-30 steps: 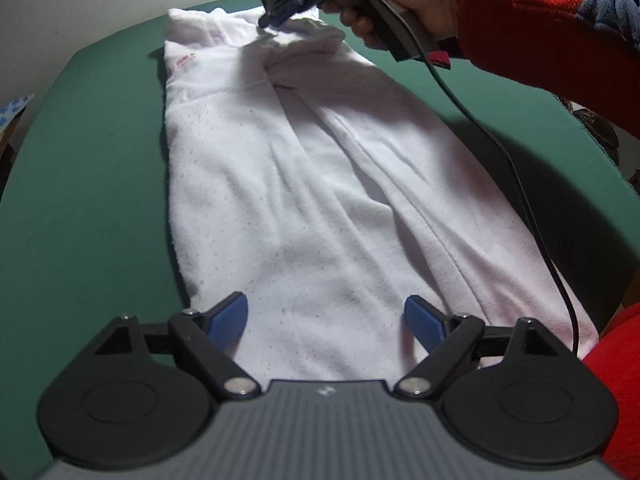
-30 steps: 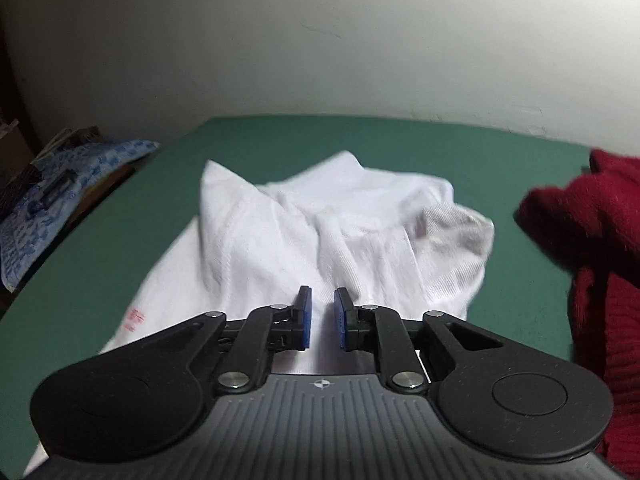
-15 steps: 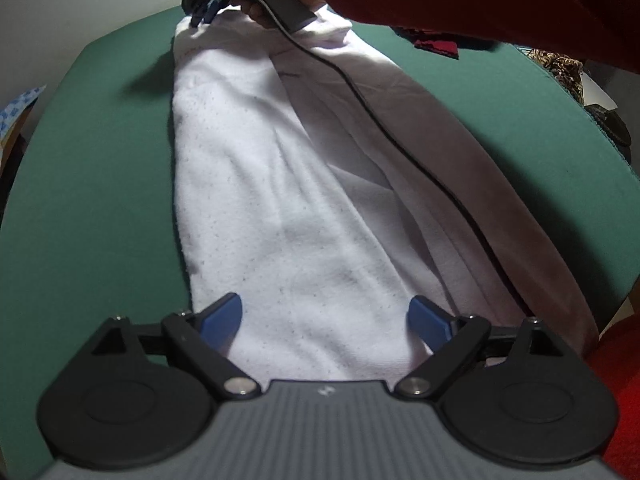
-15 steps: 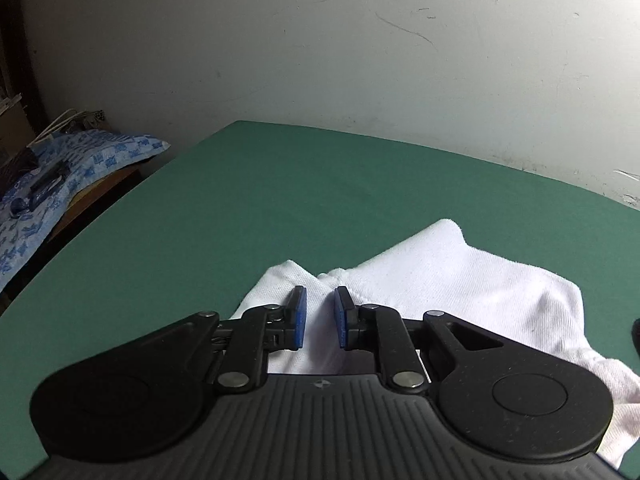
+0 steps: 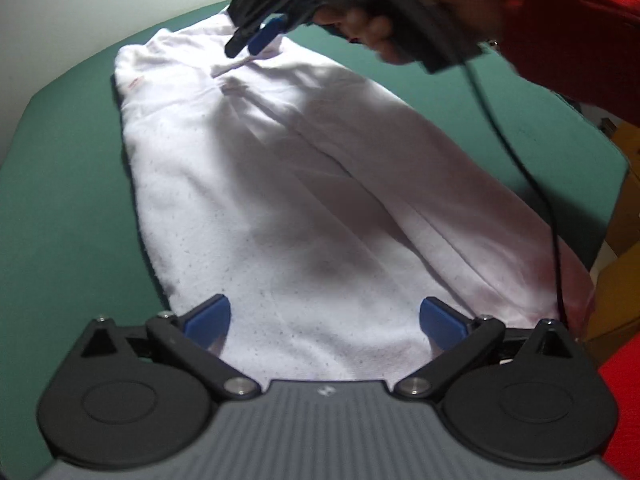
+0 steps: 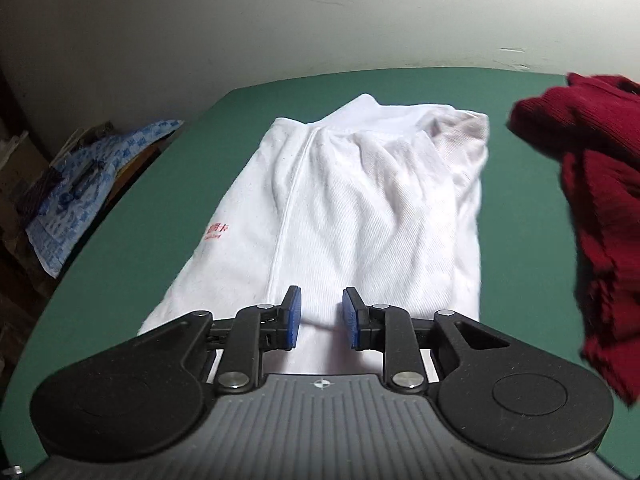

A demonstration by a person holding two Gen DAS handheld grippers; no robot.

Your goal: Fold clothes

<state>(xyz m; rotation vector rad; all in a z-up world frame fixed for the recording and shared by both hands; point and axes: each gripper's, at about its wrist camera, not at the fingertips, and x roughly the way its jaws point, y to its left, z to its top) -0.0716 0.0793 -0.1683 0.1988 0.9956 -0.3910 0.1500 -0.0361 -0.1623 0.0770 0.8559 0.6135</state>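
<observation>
White garment [image 5: 304, 208] lying lengthwise on green counter [image 5: 68, 208], half folded.
Left tongs [image 5: 324, 320] spreading wide over near hem, gripping nothing. Right tongs [image 6: 320, 316] opening above far end, nothing between pads. Dark red clothes [image 6: 600, 216] crowding counter's right side; black cable [image 5: 520, 160] trailing across garment; blue patterned cloth [image 6: 80, 184] sitting off counter's left.

Your left gripper [image 5: 324, 322] body hides the white garment's [image 5: 304, 200] near hem at 6 o'clock. Your right hand [image 5: 404, 12], blurred, is cut off at 12 o'clock. The red garment [image 6: 592, 216] is cropped at 3 o'clock. The red print [image 6: 216, 232] on the cloth is too small to read.
</observation>
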